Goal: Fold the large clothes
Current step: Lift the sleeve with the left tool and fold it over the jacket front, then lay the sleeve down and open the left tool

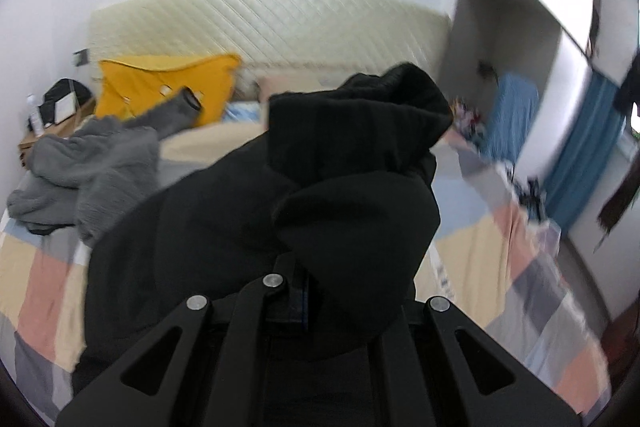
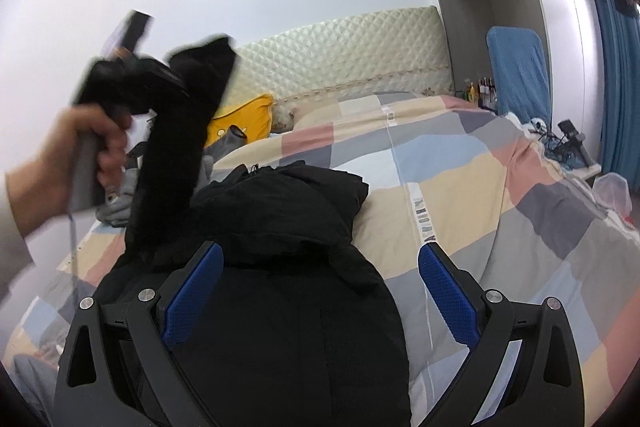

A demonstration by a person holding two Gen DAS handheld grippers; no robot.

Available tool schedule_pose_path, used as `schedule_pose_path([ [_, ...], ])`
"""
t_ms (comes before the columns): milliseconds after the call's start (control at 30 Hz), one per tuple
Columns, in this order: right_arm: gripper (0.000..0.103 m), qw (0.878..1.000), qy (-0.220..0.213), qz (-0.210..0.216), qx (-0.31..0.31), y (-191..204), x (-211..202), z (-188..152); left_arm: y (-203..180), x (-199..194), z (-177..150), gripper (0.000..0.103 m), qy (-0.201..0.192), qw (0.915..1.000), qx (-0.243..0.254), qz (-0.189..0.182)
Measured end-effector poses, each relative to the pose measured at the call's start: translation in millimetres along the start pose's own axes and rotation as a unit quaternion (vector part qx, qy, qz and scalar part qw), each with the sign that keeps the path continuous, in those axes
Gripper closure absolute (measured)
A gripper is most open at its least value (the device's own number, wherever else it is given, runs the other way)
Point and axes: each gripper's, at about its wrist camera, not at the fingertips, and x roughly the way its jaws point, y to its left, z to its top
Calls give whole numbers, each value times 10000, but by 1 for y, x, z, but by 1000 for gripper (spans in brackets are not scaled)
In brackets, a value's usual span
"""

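One black jacket (image 2: 280,227), two grippers (image 2: 320,291)

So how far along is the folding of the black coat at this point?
Early. The black coat lies bunched on the bed, not yet a neat fold. In hand: the left gripper is shut on a sleeve, lifted. The right gripper hangs open over the coat. Left: lay the sleeve in, fold the body; the grey garment lies untouched.
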Motion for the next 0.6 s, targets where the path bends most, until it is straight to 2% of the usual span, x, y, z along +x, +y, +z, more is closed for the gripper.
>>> schedule_pose_path([
  [200,4,9998,87,23,177,-12,8,-3,-43,66,-53,97,572,9973,437,115],
  [333,4,9994,173,20,314,-19,15,-7,-54,103,-72,97,776,9956,456,261],
  [433,4,9992,247,14,326,-20,20,-10,-57,114,-77,97,850,9944,583,240],
  [600,4,9986,358,-22,380,-21,29,-15,-58,100,-75,93,821,9941,673,201],
])
